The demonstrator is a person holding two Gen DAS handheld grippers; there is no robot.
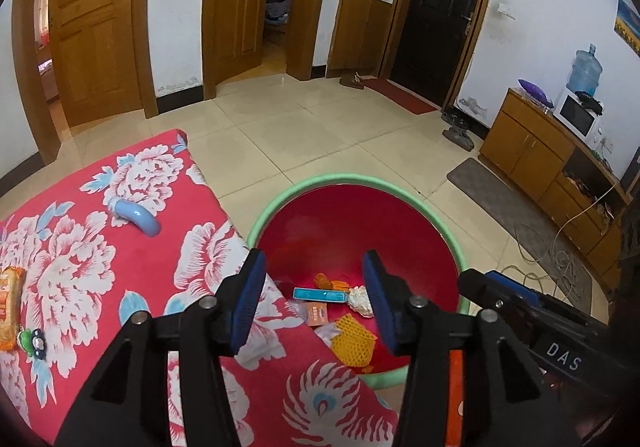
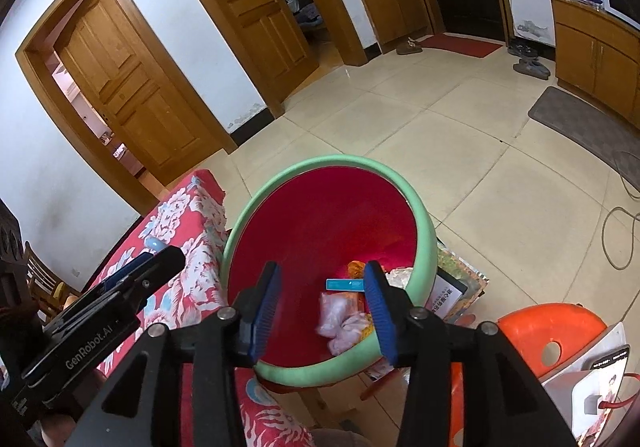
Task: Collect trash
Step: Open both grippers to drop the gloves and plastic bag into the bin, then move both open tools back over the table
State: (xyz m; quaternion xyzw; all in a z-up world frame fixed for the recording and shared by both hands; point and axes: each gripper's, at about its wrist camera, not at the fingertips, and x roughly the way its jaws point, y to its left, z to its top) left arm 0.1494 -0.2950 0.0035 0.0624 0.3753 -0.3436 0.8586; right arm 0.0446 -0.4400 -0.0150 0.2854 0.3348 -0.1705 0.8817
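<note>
Left wrist view: the left gripper [image 1: 314, 297], fingers apart and empty, hangs over the edge of a floral-covered table [image 1: 100, 247], the red bin [image 1: 320, 215] just ahead holding a teal box [image 1: 319, 295] and yellow foam netting [image 1: 354, 341]. A blue curved tube [image 1: 138, 217] and a snack packet [image 1: 10, 307] lie on the cloth to its left (unseen from the other side).

Right wrist view: the right gripper [image 2: 322, 305], also spread and empty, hovers above the bin's green rim [image 2: 426, 243]; crumpled pink plastic [image 2: 340, 321] shows beneath it, and an orange stool [image 2: 548, 331] to its right.

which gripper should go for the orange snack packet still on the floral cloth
Left, probably. Its gripper is open and empty over the cloth edge, with the snack packet on its side. The right gripper, also open, hangs over the bin.
</note>
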